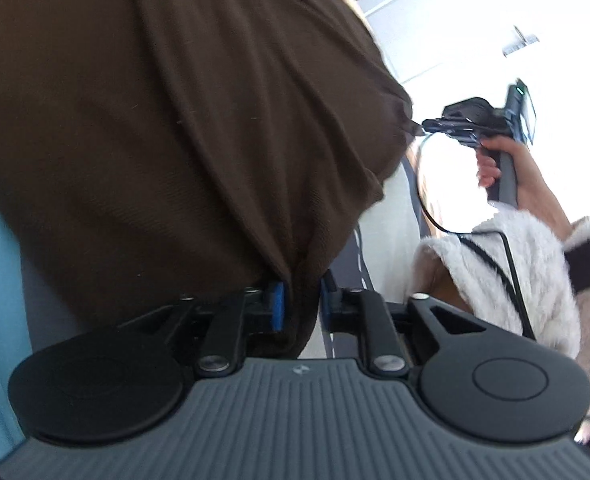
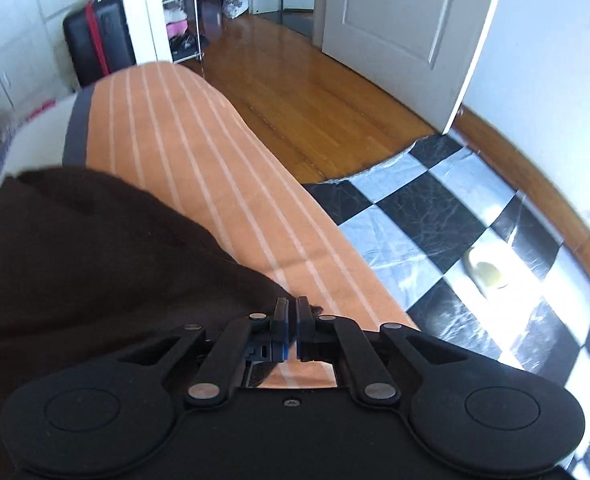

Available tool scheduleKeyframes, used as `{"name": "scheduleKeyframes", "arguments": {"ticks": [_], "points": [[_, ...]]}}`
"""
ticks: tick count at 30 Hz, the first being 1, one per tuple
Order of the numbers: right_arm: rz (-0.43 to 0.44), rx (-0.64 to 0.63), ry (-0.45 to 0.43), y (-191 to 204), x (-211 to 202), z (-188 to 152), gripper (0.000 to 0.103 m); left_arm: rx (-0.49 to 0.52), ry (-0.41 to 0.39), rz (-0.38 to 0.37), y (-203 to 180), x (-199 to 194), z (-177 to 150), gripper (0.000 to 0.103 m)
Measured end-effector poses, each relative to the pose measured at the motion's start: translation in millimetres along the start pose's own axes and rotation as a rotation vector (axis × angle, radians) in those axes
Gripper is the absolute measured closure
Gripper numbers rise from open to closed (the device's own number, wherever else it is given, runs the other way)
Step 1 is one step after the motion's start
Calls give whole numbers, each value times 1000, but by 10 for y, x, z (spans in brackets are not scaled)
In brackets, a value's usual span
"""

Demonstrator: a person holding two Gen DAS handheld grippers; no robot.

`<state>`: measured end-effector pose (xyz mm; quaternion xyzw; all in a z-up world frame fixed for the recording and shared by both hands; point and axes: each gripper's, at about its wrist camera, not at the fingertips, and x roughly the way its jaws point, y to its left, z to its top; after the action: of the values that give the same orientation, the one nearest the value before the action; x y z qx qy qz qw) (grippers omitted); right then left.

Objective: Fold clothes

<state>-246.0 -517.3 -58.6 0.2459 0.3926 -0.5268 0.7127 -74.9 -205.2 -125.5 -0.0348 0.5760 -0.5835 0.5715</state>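
A brown garment [image 1: 167, 128] hangs lifted and fills most of the left wrist view. A gathered fold of it runs down between the blue pads of my left gripper [image 1: 301, 300], which presses on it. At the right, a hand holds my right gripper [image 1: 423, 125], whose tips pinch the garment's far corner. In the right wrist view the right gripper [image 2: 292, 307] has its jaws almost together on the edge of the brown garment [image 2: 95, 260], and a bit of cloth shows past the right finger.
Under the garment lies a bed with an orange white-striped cover [image 2: 199, 168]. Beside it are a wooden floor [image 2: 303, 96] and a black-and-white checked mat [image 2: 435, 216] with a pale slipper [image 2: 487, 272]. A white door [image 2: 399, 12] and a black suitcase [image 2: 95, 36] stand behind. A fluffy white sleeve [image 1: 535, 264] is at right.
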Motion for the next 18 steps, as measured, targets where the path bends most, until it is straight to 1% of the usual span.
{"name": "scheduleKeyframes", "arguments": {"ticks": [1,2,3,4,5,7,9,10,11,13,14,15,16,17,18], "points": [[-32,-24,-21,20,-60,-21,79,28,-3,-2,-47,-3,-8,67],[-68,-30,-83,17,-162,-12,55,54,-9,-5,-100,18,-7,62],[-84,-17,-144,-9,-281,11,45,79,-20,-7,-138,-5,-3,53],[-95,-5,-202,-36,-399,33,40,100,-34,-8,-175,-46,5,49],[-74,9,-244,-61,-507,48,40,116,-52,-8,-201,-100,19,48],[8,3,-287,-22,-633,42,40,135,-92,4,-224,-228,57,43],[98,-39,-300,90,-720,6,40,125,-142,45,-186,-416,124,40],[141,-69,-300,165,-757,-19,40,101,-163,82,-136,-516,177,35],[186,-98,-298,241,-795,-41,40,66,-168,134,-59,-610,247,34],[299,-159,-278,429,-898,-69,40,-10,-137,290,142,-781,421,33],[354,-189,-271,538,-951,-90,40,-24,-132,380,219,-863,500,33],[397,-220,-271,684,-985,-132,40,-17,-139,472,267,-949,569,33],[436,-250,-268,808,-1042,-164,38,-4,-145,543,309,-1023,633,33],[477,-278,-261,931,-1097,-195,34,19,-151,571,340,-1071,687,33],[522,-298,-241,1051,-1132,-225,30,39,-158,579,382,-1110,740,30]]}}
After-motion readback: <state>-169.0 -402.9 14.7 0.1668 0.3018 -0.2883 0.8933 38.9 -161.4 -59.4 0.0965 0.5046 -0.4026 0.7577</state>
